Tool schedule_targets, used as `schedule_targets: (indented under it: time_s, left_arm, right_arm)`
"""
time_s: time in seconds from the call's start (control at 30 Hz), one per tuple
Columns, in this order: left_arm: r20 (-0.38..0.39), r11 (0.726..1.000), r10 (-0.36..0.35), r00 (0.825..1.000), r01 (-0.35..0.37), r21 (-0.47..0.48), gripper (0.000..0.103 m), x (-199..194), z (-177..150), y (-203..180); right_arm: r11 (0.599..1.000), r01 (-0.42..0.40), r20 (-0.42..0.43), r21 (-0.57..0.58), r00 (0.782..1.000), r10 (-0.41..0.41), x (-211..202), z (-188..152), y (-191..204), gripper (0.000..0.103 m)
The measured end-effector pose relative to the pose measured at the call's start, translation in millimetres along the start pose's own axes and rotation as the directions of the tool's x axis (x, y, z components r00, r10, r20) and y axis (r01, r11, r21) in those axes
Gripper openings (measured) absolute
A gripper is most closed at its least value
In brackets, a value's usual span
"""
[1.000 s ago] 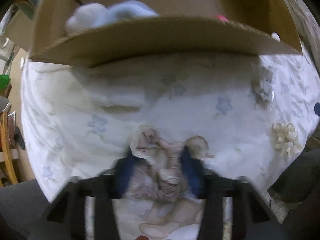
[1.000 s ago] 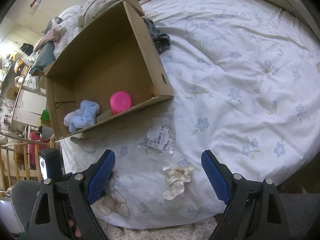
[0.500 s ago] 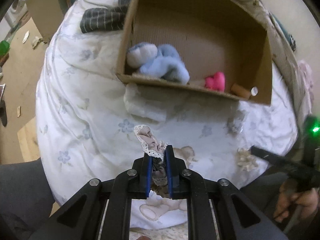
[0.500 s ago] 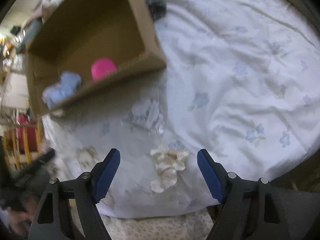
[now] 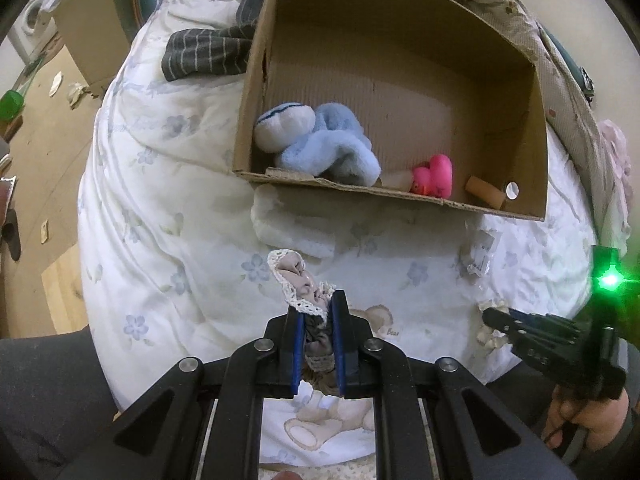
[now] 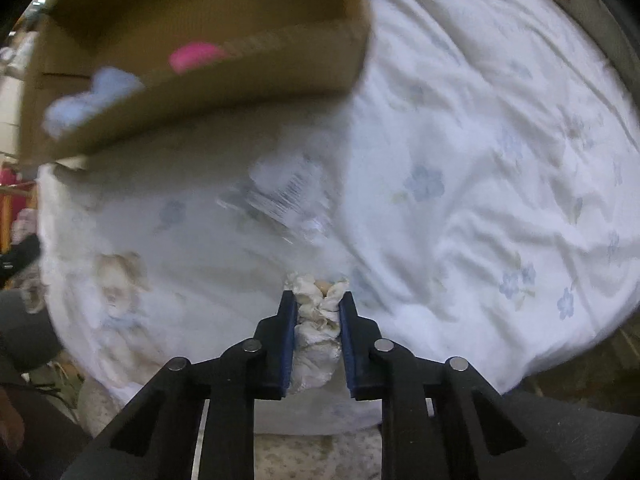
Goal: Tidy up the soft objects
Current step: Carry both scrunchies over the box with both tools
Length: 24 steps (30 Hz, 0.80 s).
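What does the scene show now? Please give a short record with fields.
surface: bed sheet with blue flowers
container: open cardboard box
inside box: blue plush toy, pink heart toy
left hand-held gripper: shut on lace-trimmed beige cloth
right hand-held gripper: shut on cream cloth

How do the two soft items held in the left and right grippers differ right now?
The beige lace-trimmed scrunchie is pinkish-beige with a crocheted edge; the cream scrunchie is plain off-white. The beige one pokes well past the left hand-held gripper; the cream one barely passes the right hand-held gripper. Both are pinched between shut pads.
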<state>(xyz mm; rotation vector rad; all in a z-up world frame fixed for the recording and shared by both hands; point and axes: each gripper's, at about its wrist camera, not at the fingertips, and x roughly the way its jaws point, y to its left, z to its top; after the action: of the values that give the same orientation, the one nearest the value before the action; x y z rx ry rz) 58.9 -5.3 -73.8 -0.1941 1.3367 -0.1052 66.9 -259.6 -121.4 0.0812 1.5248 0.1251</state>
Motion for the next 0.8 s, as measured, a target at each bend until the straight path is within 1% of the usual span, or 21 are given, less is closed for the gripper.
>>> schedule_targets:
  time_s: [0.03, 0.1, 0.13, 0.17, 0.27, 0.4, 0.5, 0.6, 0.7, 0.8]
  left_arm:
    - [0.005, 1.0, -0.001, 1.0, 0.001, -0.005, 0.012, -1.0, 0.3, 2.4]
    - [0.012, 1.0, 0.004, 1.0, -0.004, -0.016, 0.012, -2.3, 0.7, 6.3]
    - [0.013, 1.0, 0.007, 1.0, -0.006, -0.022, 0.011, -2.4, 0.7, 8.4]
    - [0.015, 1.0, 0.01, 1.0, -0.01, -0.028, 0.012, -2.8, 0.5, 10.9]
    - [0.027, 0.999, 0.021, 0.999, -0.02, -0.035, 0.012, -4.4, 0.0, 14.3]
    - [0.053, 0.998, 0.045, 0.998, -0.043, -0.04, 0.012, -8.5, -0.7, 16.4]
    - [0.072, 0.998, 0.05, 0.996, -0.047, -0.049, 0.011, -14.2, -1.2, 17.3]
    - [0.095, 0.999, 0.031, 0.995, -0.027, -0.041, 0.012, -27.8, 0.0, 13.8]
    - [0.113, 1.0, 0.009, 0.994, -0.007, -0.021, 0.012, -43.6, 7.7, 5.9]
    - [0.15, 1.0, 0.009, 0.989, -0.01, 0.007, 0.012, -59.9, 20.6, -6.8]
  right_arm:
    - [1.0, -0.017, 0.019, -0.005, 1.0, 0.017, -5.5, -1.2, 5.6, 0.021]
    - [0.997, -0.076, 0.059, 0.0, 0.995, 0.076, -18.6, -1.3, 9.5, 0.02]
    - [0.995, -0.097, 0.079, 0.007, 0.992, 0.096, -24.3, -1.2, 9.9, 0.02]
    - [0.991, -0.134, 0.106, 0.007, 0.985, 0.133, -30.4, -1.1, 11.8, 0.02]
    - [0.984, -0.178, 0.143, -0.021, 0.973, 0.18, -42.4, -2.4, 24.2, 0.02]
    - [0.983, -0.174, 0.153, -0.067, 0.971, 0.182, -45.8, -1.6, 38.3, 0.02]
    - [0.977, -0.198, 0.168, -0.078, 0.963, 0.209, -48.9, -2.6, 35.3, 0.02]
    - [0.967, -0.236, 0.211, -0.091, 0.945, 0.251, -67.6, -5.1, 31.0, 0.02]
    - [0.958, -0.264, 0.253, -0.115, 0.924, 0.285, -85.9, -3.4, 32.5, 0.02]
    - [0.953, -0.269, 0.291, -0.139, 0.909, 0.299, -104.3, 2.1, 36.6, 0.02]
